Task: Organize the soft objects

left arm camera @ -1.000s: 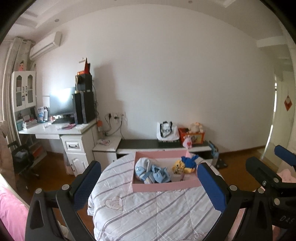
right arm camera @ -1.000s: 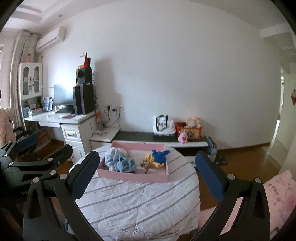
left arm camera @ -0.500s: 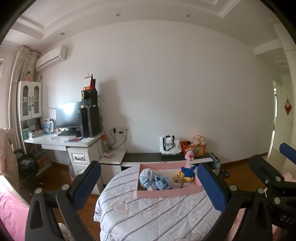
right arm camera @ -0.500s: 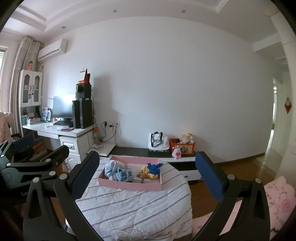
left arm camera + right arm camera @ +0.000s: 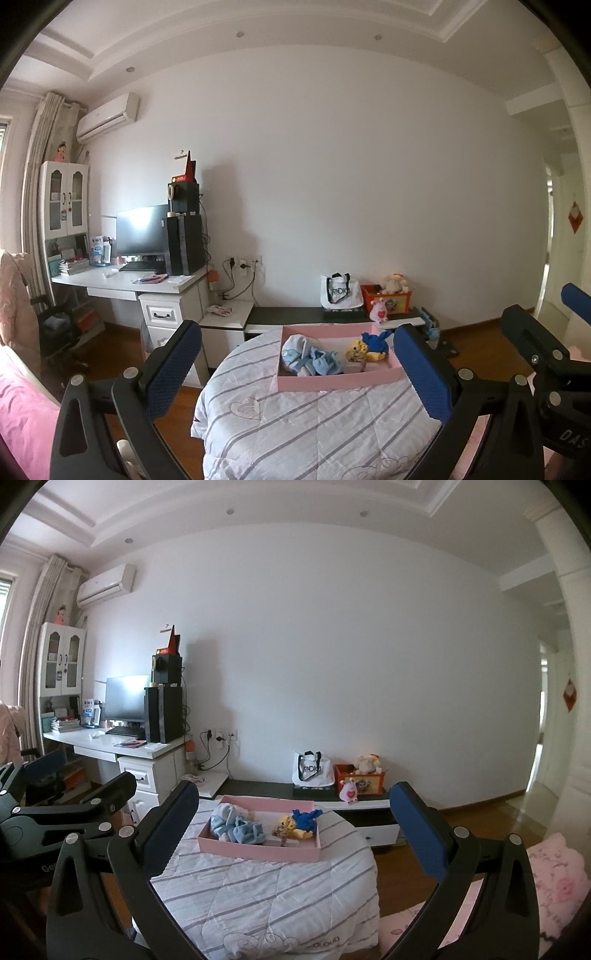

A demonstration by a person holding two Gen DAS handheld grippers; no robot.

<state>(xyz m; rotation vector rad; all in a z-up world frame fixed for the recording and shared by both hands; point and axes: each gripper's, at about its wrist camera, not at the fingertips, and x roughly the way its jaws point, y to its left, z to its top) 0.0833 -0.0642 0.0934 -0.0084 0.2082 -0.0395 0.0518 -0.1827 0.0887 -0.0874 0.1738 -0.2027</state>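
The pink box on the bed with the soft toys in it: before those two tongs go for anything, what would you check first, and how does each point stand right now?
1. Left tongs open and empty: ok.
2. Right tongs open and empty: ok.
3. Pink box resting flat on the striped quilt: ok.
4. Soft things in plain sight inside the box, the light blue bundle on the left, the yellow toy and blue toy on the right: ok.
5. Tongs close enough to grasp: not ok, both are held well back from the box.
6. Anything more buried under the bundle: cannot tell.
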